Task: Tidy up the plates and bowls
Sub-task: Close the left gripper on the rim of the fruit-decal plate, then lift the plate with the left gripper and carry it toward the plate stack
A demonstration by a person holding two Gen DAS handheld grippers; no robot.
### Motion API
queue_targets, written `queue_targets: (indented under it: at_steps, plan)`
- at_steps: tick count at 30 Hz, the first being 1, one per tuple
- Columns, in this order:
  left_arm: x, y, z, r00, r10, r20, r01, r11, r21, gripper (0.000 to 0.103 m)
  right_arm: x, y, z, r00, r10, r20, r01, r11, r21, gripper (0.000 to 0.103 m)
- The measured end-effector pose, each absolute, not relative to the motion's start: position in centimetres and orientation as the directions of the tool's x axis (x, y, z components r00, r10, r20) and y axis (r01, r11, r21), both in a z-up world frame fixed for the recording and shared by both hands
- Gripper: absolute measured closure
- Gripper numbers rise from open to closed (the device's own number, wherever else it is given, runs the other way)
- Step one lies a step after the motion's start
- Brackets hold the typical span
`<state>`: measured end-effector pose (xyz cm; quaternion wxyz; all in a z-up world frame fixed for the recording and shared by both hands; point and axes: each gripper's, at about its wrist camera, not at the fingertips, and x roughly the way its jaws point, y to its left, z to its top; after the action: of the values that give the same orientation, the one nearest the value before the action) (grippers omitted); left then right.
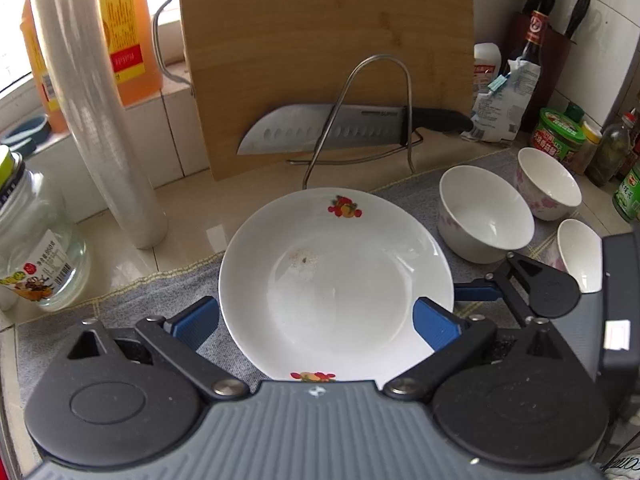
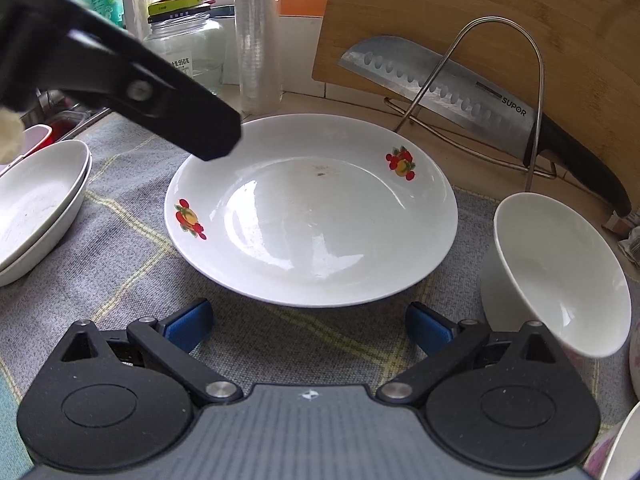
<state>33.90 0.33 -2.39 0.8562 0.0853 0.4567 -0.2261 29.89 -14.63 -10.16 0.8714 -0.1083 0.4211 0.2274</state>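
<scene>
At the bottom of the left wrist frame, the left hand-held gripper stands with its blue fingers apart, one each side of the fruit-patterned plate, which lies centre frame on the grey cloth. The right hand-held gripper, also spread wide, sits just short of the plate's near rim. White bowls stand at right. Behind, a knife rests in a wire rack against the cutting board on the tabletop.

Two close wrist views (shared: plate)
</scene>
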Motion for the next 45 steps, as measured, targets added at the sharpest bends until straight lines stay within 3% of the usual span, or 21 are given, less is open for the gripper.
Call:
queue_targets:
  at_steps: [9, 24, 45]
  plan:
    - [38.4, 0.3, -6.3, 0.354, -0.3, -0.886, 0.461, 0.88, -0.114, 0.001, 29.4, -14.6, -10.2, 0.555, 0.299, -0.777, -0.472, 0.882, 0.003, 0.0]
    - [41.5, -0.5, -8.3, 0.242, -0.329, -0.913, 0.528, 0.834, -0.161, 0.001, 29.1, -14.7, -10.3, 0.57, 0.296, -0.766, -0.459, 0.888, 0.002, 0.0]
    - [41.8, -2.9, -8.8, 0.24, -0.248, -0.938, 0.582, 0.811, -0.066, 0.001, 29.1, -14.5, -10.3, 0.58, 0.299, -0.758, -0.458, 0.889, 0.001, 0.0]
